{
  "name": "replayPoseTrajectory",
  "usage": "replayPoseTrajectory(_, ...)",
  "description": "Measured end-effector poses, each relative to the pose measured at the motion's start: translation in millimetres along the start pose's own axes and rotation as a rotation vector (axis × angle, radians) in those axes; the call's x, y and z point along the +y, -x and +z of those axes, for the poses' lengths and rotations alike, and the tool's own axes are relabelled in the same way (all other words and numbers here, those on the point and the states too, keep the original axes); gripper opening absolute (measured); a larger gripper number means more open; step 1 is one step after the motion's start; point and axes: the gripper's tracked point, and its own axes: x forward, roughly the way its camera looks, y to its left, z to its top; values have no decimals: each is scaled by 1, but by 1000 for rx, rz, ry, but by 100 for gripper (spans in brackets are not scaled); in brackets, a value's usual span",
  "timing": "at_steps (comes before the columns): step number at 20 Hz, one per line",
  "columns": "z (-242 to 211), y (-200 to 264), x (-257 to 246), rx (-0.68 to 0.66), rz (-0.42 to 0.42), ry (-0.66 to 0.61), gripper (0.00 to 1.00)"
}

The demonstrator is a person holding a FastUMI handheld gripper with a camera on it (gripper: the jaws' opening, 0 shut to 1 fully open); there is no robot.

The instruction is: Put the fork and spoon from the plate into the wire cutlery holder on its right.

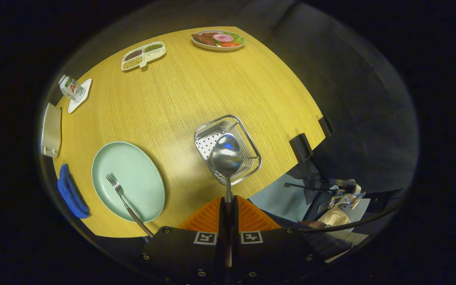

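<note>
- The gripper (pixel 228 206) was clamped on the handle of the spoon (pixel 227 157), both fingers pressing it.
- The spoon's bowl stood just ahead of the fingers, above the wire cutlery holder (pixel 228 148).
- The fork (pixel 123 196) lay to the left of the fingers on the pale green plate (pixel 128 181), its handle jutting past the near rim.
- Both rested on the yellow table (pixel 180 95).

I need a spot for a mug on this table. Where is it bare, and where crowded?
Widest bare patch: mid-table, between the divided snack tray, green plate and wire holder. Crowded: the edge with the bottle and blue cloth, and over the holder, where the gripper holds the spoon.
</note>
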Motion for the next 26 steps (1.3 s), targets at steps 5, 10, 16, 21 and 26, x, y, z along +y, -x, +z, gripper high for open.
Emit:
replayPoseTrajectory(5,21,13,3,-65,-7,21,21)
replayPoseTrajectory(10,32,29,13,-126,-4,64,21)
replayPoseTrajectory(16,35,41,39,-180,2,161,21)
replayPoseTrajectory(21,17,47,76,-195,19,283,21)
replayPoseTrajectory(26,-10,47,120,-194,51,421,21)
